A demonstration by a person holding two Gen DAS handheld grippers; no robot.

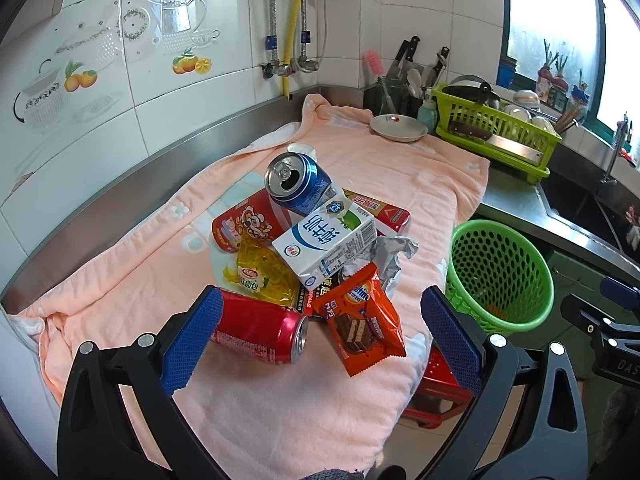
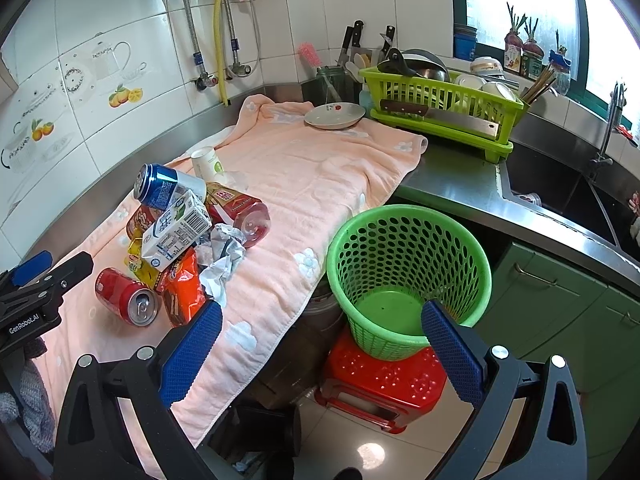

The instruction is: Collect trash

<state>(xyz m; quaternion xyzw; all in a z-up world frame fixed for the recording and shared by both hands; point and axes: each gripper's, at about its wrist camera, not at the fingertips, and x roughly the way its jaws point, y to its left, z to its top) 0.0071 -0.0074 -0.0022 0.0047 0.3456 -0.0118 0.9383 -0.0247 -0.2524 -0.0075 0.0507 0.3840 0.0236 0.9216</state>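
A pile of trash lies on a pink towel [image 1: 280,400]: a red can [image 1: 256,330] on its side, an orange snack wrapper [image 1: 360,320], a white milk carton [image 1: 326,242], a blue can [image 1: 298,184], a yellow wrapper [image 1: 260,274] and crumpled foil [image 1: 390,258]. My left gripper [image 1: 320,336] is open and empty, just in front of the pile, its left pad beside the red can. A green perforated bin [image 2: 408,276] stands on a red stool [image 2: 384,388] beside the counter. My right gripper [image 2: 320,348] is open and empty, low in front of the bin.
A plate [image 2: 335,115] sits at the towel's far end. A green dish rack [image 2: 440,108] with a cleaver and bowls stands behind it, with a knife block [image 2: 352,60]. A sink [image 2: 568,196] is at the right. A paper cup [image 2: 206,164] lies behind the pile.
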